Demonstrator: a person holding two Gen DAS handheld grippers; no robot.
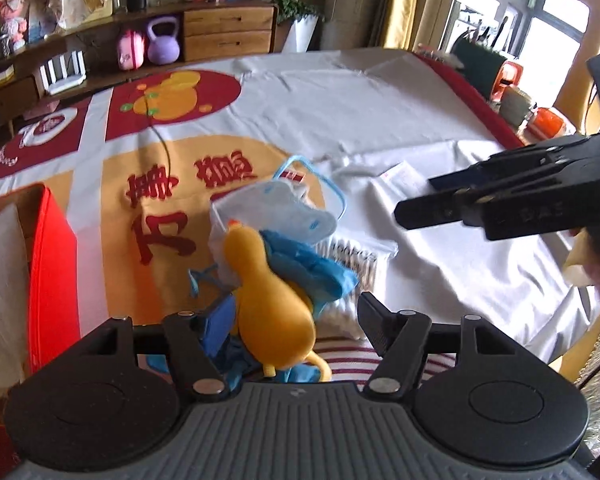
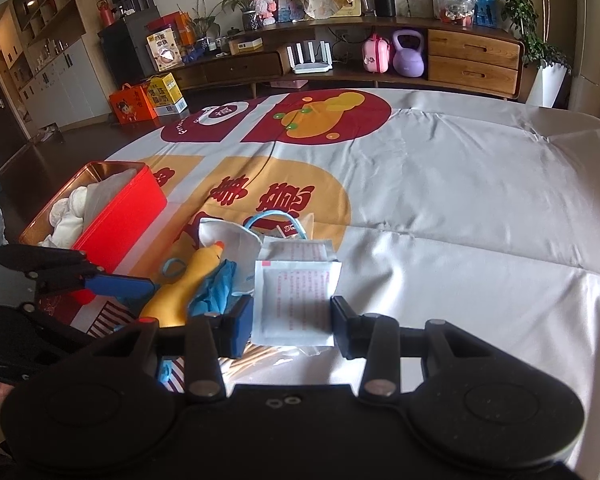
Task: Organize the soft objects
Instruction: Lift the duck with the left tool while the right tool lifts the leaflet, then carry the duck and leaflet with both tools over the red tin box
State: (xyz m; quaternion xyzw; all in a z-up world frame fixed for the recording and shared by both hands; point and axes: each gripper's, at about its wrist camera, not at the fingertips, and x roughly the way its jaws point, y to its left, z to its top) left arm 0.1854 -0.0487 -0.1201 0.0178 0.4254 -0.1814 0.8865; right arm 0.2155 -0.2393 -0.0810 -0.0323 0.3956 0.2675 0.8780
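My left gripper (image 1: 296,320) hung low with its jaws spread wide, and my right gripper (image 2: 290,322) sat beside it, equally parted.

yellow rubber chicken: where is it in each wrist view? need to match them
Left wrist: yellow rubber chicken sits bottom centre, between the open fingers of the left gripper.
Right wrist: lower left, beside the blue glove.
Shared landmark: the purple kettlebell on the far shelf.
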